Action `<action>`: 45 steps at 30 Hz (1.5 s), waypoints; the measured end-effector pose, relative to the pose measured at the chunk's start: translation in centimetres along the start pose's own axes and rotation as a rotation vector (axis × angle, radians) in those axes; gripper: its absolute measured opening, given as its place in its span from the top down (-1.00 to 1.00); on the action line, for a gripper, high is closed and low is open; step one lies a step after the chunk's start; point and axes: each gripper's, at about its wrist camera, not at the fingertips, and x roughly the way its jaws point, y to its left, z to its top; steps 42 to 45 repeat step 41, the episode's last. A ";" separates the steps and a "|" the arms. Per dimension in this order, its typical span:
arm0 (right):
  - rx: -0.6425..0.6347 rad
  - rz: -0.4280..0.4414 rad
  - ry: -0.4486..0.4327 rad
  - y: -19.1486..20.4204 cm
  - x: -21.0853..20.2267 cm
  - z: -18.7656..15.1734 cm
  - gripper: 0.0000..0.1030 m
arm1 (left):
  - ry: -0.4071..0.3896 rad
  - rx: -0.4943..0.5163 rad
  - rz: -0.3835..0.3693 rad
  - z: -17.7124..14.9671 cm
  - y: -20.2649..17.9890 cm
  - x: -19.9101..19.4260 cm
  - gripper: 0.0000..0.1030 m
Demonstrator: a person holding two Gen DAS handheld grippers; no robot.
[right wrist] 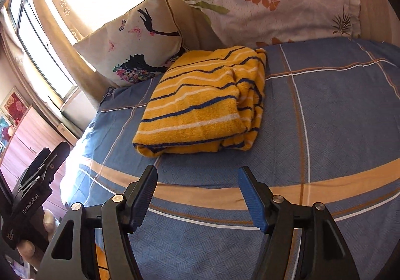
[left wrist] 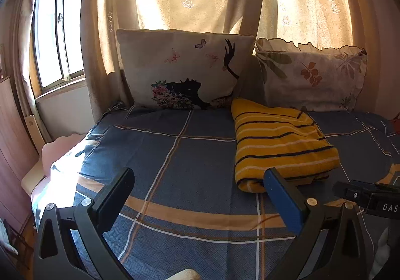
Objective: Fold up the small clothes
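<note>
A yellow knit garment with dark blue and white stripes [left wrist: 280, 145] lies folded in a thick rectangle on the blue plaid bedspread [left wrist: 175, 155]; it also shows in the right wrist view [right wrist: 200, 102]. My left gripper [left wrist: 200, 176] is open and empty, just near of the garment's front left corner, its right finger [left wrist: 282, 195] overlapping that corner in view. My right gripper [right wrist: 197, 175] is open and empty, a short way in front of the garment's near edge. The left gripper also shows at the left edge of the right wrist view [right wrist: 37, 172].
Two pillows lean against the curtain at the bed's head: one with a black silhouette print [left wrist: 185, 70] and one with leaf print [left wrist: 310, 75]. A window [left wrist: 57, 30] and wooden cabinet [right wrist: 27, 140] are to the left. The bed's left edge [left wrist: 62, 170] is sunlit.
</note>
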 end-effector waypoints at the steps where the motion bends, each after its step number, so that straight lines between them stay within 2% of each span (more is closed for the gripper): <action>1: -0.003 -0.008 0.000 -0.1 0.0 0.0 -0.42 | 0.017 0.000 -0.008 -0.1 -0.3 0.3 -1.00; 9: 0.010 -0.034 0.029 -1.2 1.1 -0.1 -0.44 | 0.144 -0.003 -0.033 -1.1 -1.4 2.8 -1.00; 22: -0.009 -0.063 0.043 -1.1 1.9 -0.3 -0.46 | 0.223 -0.006 -0.067 -1.9 -2.2 4.5 -1.00; 27: -0.034 -0.106 0.019 -0.7 1.5 -0.3 -0.46 | 0.259 -0.028 -0.086 -2.3 -2.1 5.2 -1.00; 34: -0.089 -0.151 0.016 0.6 1.9 0.0 -0.49 | 0.276 -0.031 -0.119 -2.7 -2.4 5.5 -1.00; 45: -0.095 -0.145 0.034 1.1 2.0 -0.1 -0.49 | 0.275 -0.067 -0.136 -2.6 -1.5 5.0 -1.00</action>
